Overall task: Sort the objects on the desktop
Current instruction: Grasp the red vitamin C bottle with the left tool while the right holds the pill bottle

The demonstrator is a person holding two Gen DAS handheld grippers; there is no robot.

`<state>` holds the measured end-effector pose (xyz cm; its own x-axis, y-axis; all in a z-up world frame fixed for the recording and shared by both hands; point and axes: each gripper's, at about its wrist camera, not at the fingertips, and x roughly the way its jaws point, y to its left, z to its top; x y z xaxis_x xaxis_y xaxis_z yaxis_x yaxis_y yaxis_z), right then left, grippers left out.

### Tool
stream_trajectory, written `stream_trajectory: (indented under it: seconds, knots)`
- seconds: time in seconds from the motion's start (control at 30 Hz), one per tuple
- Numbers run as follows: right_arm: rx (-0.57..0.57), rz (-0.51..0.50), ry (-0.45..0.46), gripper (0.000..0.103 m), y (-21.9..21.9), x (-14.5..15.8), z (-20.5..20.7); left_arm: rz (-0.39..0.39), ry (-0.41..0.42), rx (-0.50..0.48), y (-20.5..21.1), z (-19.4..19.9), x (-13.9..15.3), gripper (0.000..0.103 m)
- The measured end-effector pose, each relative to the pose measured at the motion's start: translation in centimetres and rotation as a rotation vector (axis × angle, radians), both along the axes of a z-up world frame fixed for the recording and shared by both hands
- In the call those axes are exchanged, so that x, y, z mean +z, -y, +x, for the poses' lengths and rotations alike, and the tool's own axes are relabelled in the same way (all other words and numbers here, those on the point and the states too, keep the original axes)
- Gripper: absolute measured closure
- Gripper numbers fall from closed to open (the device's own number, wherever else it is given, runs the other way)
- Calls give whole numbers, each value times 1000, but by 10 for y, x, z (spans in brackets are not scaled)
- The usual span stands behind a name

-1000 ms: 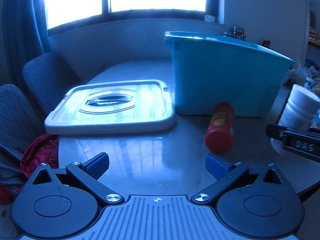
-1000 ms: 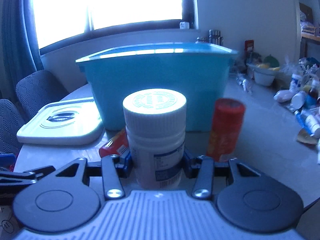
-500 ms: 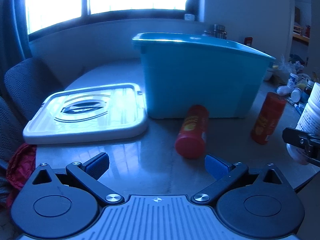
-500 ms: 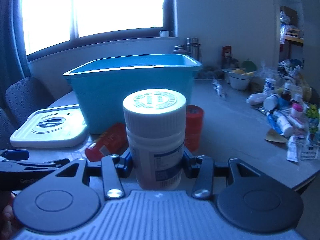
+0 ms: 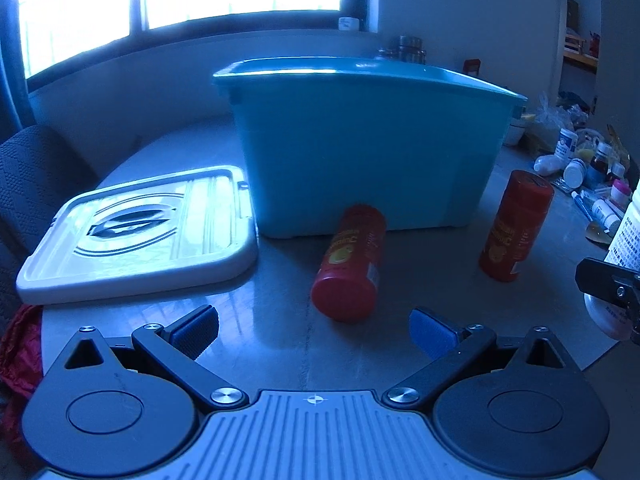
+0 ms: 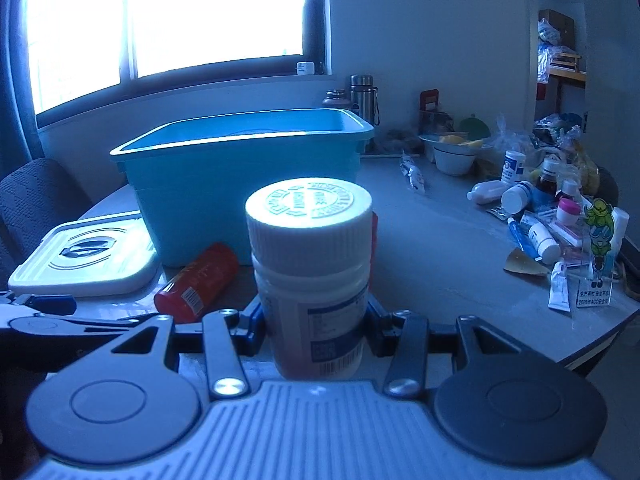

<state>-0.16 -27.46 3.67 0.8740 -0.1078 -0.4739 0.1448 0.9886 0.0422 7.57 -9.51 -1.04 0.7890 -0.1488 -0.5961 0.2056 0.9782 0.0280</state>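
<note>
My right gripper is shut on a white pill bottle and holds it upright above the table's front edge; the bottle also shows at the right edge of the left wrist view. My left gripper is open and empty, just short of a red tube lying on its side. A second red tube stands upright to the right. An open teal bin stands behind both tubes. The lying tube and the bin also show in the right wrist view.
The bin's white lid lies flat left of the bin. A heap of small bottles, tubes and packets covers the table's right side, with a bowl and flasks behind. A chair stands at the left.
Both grippers have swung to the right. The right gripper has lifted the white bottle higher, so the bin's inside shows. The lying red tube now sits nearly centred before the left gripper.
</note>
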Motion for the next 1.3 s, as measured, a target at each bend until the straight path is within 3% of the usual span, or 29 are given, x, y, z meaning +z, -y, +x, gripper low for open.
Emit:
stream_trajectory:
  seconds: [1.23, 1.27, 1.3]
  knots:
    - [-44, 9, -60, 55, 24, -9, 38, 34, -120, -42, 47, 109, -32, 1]
    - [-43, 8, -60, 55, 24, -9, 39, 37, -127, -40, 48, 111, -33, 5]
    - [-42, 7, -60, 55, 25, -9, 39, 34, -139, -42, 48, 113, -35, 26]
